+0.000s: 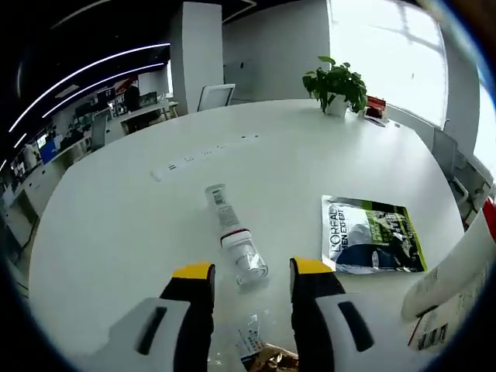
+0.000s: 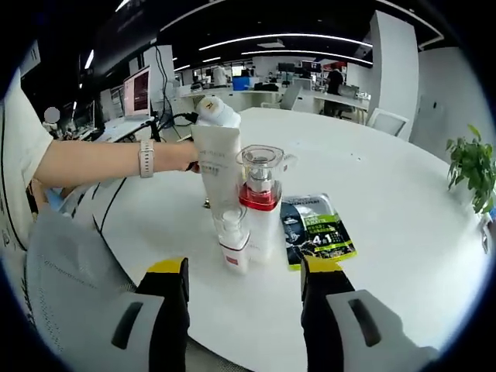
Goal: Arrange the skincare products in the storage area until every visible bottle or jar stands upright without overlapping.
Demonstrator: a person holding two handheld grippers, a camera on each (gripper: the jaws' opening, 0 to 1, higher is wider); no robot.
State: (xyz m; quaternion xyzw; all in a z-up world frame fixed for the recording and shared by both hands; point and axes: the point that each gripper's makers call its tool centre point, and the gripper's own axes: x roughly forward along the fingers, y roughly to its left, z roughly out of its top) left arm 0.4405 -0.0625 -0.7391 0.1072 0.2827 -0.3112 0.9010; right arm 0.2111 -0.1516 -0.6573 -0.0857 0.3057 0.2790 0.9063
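Observation:
A slim bottle (image 1: pixel 232 231) with a red ring and a clear cap lies on its side on the white table (image 1: pixel 139 217), just ahead of my open left gripper (image 1: pixel 252 271). In the right gripper view a white tube (image 2: pixel 219 159), a bottle with a red collar (image 2: pixel 260 198) and a small white bottle (image 2: pixel 233 242) stand upright close together. My right gripper (image 2: pixel 244 271) is open just short of the small bottle, its jaws wide and touching nothing. A L'Oreal sachet (image 1: pixel 372 236) (image 2: pixel 318 229) lies flat beside them.
A person's arm with a wristwatch (image 2: pixel 116 163) reaches in behind the tube. A white tube with a barcode (image 1: pixel 453 279) leans in at the right edge. A small packet (image 1: pixel 252 341) lies between my left jaws. A potted plant (image 1: pixel 337 84) stands at the far table edge.

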